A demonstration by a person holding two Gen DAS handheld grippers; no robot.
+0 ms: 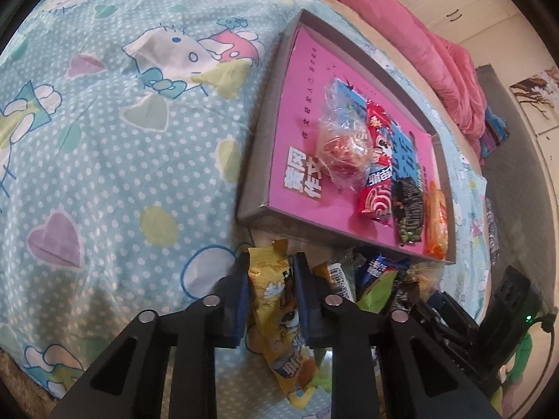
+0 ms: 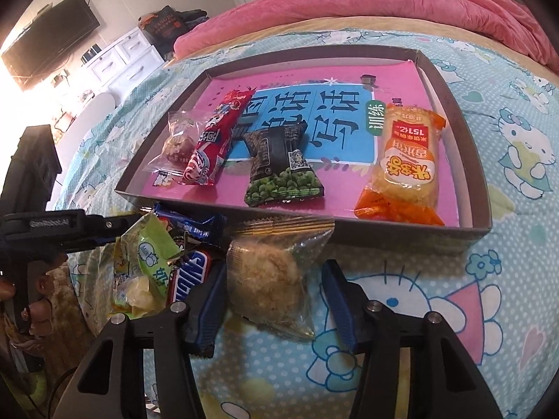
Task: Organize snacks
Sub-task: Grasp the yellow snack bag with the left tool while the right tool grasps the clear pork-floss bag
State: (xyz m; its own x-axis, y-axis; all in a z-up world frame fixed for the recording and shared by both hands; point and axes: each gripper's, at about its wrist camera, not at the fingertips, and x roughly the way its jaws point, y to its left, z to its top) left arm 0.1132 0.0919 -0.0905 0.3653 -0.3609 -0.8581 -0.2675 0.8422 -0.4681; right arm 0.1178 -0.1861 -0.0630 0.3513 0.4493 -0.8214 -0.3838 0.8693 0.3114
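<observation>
On the bed lies a shallow grey cardboard tray (image 2: 384,231) with a pink lining. It holds a clear-wrapped reddish ball (image 2: 178,143), a long red packet (image 2: 213,139), a black green-pea packet (image 2: 283,171) and an orange rice-cracker pack (image 2: 408,171). In front of the tray my left gripper (image 1: 272,269) is shut on a yellow snack packet (image 1: 276,317). My right gripper (image 2: 276,272) stands open around a clear bag with a fluffy bun (image 2: 265,279). The left pad touches the bag and the right pad stands apart from it.
A loose pile sits by the tray's near left corner: a Snickers bar (image 2: 188,279), a green-and-white packet (image 2: 150,255) and a blue wrapper (image 2: 192,227). A pink blanket (image 2: 384,3) lies behind the tray. A hand (image 2: 21,300) holds the left gripper's body.
</observation>
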